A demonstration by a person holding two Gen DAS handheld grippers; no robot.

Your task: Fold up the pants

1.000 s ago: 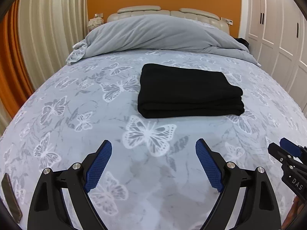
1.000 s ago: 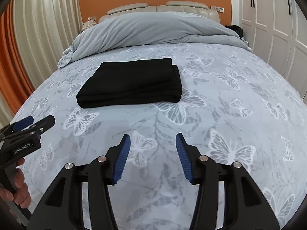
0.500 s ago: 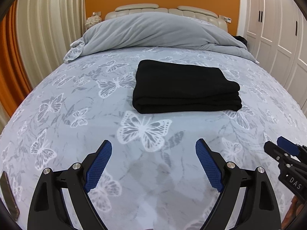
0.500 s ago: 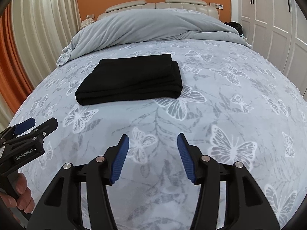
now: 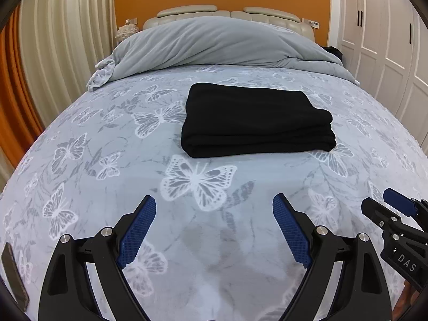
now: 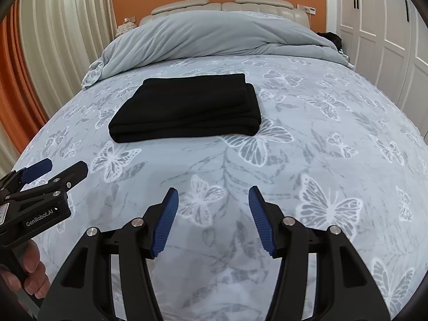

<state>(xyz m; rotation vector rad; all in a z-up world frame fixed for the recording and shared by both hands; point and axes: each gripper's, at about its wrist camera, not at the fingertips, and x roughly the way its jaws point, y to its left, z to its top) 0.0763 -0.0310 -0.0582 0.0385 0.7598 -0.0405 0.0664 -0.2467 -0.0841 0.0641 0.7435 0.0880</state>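
Observation:
The black pants point(image 5: 254, 120) lie folded into a thick rectangular stack on the butterfly-print bed cover point(image 5: 133, 160), in the middle of the bed. The same stack point(image 6: 187, 109) appears left of centre in the right wrist view. My left gripper point(image 5: 214, 200) hovers over the cover in front of the pants, wide open and empty. My right gripper point(image 6: 212, 191) is beside it to the right, also short of the pants, open less wide with nothing between its blue pads. Each gripper shows at the edge of the other's view: the right gripper point(image 5: 377, 203) and the left gripper point(image 6: 65, 165).
A rumpled grey duvet point(image 5: 214, 45) is heaped at the head of the bed below a padded headboard point(image 5: 227, 13). White wardrobe doors point(image 5: 388, 40) line the right side, pale curtains point(image 5: 67, 40) the left. A dark flat object point(image 5: 13, 275) lies at the near left. A hand point(image 6: 32, 267) holds the left gripper.
The right gripper's jaws have spread slightly wider. Both views have shifted only a little, and the pants lie unchanged.

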